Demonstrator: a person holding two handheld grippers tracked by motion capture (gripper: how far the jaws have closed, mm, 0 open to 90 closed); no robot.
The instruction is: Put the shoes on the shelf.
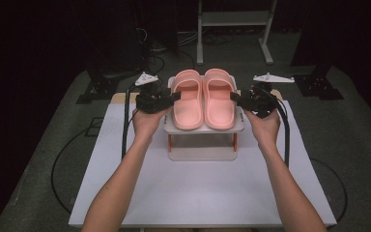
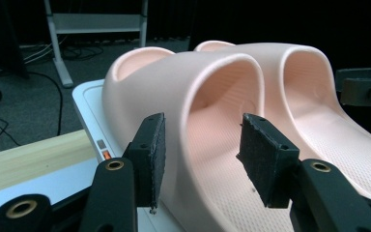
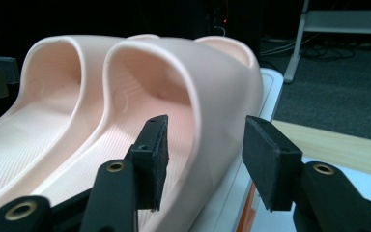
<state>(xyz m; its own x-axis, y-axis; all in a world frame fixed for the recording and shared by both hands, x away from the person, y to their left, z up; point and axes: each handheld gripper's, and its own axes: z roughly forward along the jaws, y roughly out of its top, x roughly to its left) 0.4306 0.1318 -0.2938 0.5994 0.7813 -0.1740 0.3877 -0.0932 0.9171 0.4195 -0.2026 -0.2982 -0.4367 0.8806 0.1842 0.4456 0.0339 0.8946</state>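
A pair of pink slippers stands side by side on a small white rack (image 1: 203, 129) at the table's far middle, the left slipper (image 1: 188, 104) beside the right slipper (image 1: 219, 104). My left gripper (image 1: 176, 95) reaches in from the left. Its jaws straddle the left slipper's outer side wall (image 2: 174, 145), one pad outside and one inside, with a gap at the inner pad (image 2: 258, 154). My right gripper (image 1: 234, 96) mirrors this on the right slipper's outer wall (image 3: 212, 145), its pads apart from the wall. Both grippers are open.
The rack has orange legs and a lower shelf (image 1: 200, 153), and stands on a white table top (image 1: 198, 188). A wooden strip (image 2: 24, 162) runs along the table's far edge. Beyond it are a metal stand (image 1: 234, 19) and cables on the dark floor.
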